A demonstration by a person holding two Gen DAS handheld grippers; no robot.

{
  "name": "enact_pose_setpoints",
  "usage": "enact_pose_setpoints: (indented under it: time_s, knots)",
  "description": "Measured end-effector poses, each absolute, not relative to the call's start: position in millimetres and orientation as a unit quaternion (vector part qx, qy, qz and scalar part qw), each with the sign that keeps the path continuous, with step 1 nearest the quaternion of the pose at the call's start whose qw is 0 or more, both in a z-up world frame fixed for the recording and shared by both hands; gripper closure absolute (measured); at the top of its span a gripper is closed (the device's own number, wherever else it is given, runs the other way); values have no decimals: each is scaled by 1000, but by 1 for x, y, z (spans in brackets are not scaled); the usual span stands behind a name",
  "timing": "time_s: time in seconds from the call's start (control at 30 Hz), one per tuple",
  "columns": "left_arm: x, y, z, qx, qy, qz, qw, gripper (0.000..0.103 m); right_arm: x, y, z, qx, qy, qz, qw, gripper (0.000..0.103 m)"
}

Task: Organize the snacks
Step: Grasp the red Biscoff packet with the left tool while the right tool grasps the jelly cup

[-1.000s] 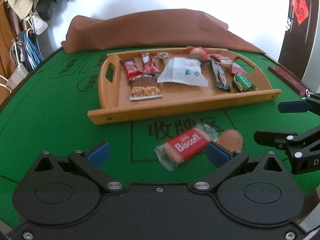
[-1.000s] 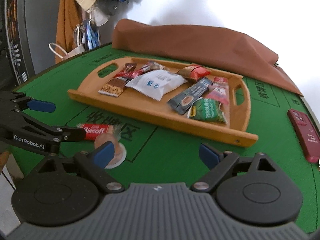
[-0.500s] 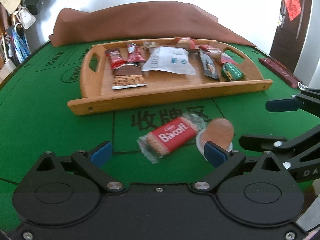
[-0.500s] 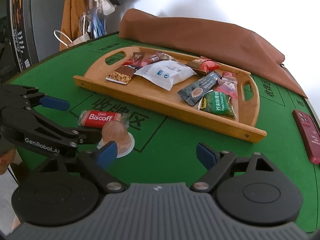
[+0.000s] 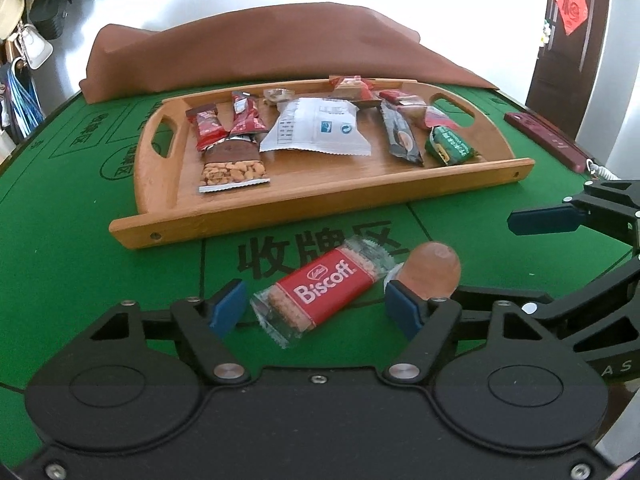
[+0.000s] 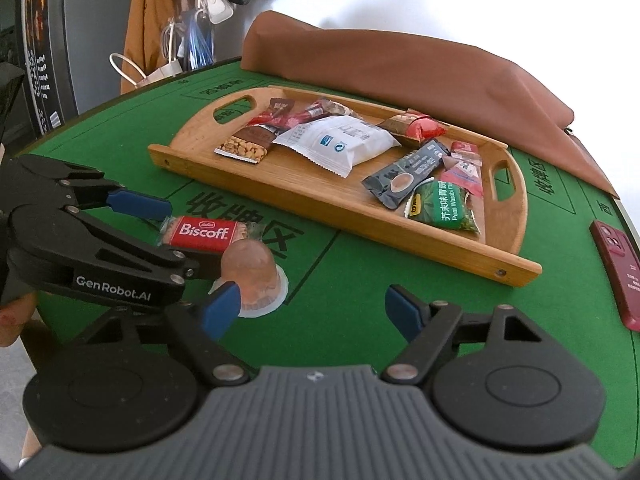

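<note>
Red "Biscoff" biscuit lies on the green felt worktop between the closing, not yet touching jaws of the left hand-held gripper; right hand-held gripper apart, closing, beside a jelly cup

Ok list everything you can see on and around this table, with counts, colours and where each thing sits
Biscoff biscuit: one, red wrapper, on the felt between the closing left tongs, untouched.
Jelly cup: one, brownish, on the felt beside the biscuit.
Wooden tray: one, light brown, mid-table, holding about ten snack packets.
White packet: one, tray centre.
Green pea packet: one, tray's right end.
Table: green felt.
Brown cloth: one, behind the tray.
Dark red case: one, right edge.
Right tongs: closing, nothing between.
</note>
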State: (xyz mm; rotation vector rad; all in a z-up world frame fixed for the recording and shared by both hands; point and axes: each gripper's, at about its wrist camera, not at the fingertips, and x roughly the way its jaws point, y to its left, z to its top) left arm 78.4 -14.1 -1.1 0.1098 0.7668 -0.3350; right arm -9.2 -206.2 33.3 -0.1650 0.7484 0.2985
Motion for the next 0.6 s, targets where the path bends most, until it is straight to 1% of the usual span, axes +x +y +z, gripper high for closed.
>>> enact_pose_setpoints:
  time_s: [0.17,0.23,0.33,0.4,0.6]
  knots:
    - [81,-14,-2,48,372,-155,914,31,-7,-204,29,-81,370,151,913,17]
    - [80,-14,0,54,370,-152,915,49,-6,-201,27,-86,372,154,911,17]
    - [76,-14,2,50,375,-167,910,58,-5,-197,26,-88,375,161,909,17]
    - [72,-14,4,53,378,-176,907,61,-3,-195,25,-90,376,164,908,17]
    - [63,-5,9,47,383,-163,908,62,0,-187,25,-102,376,175,904,17]
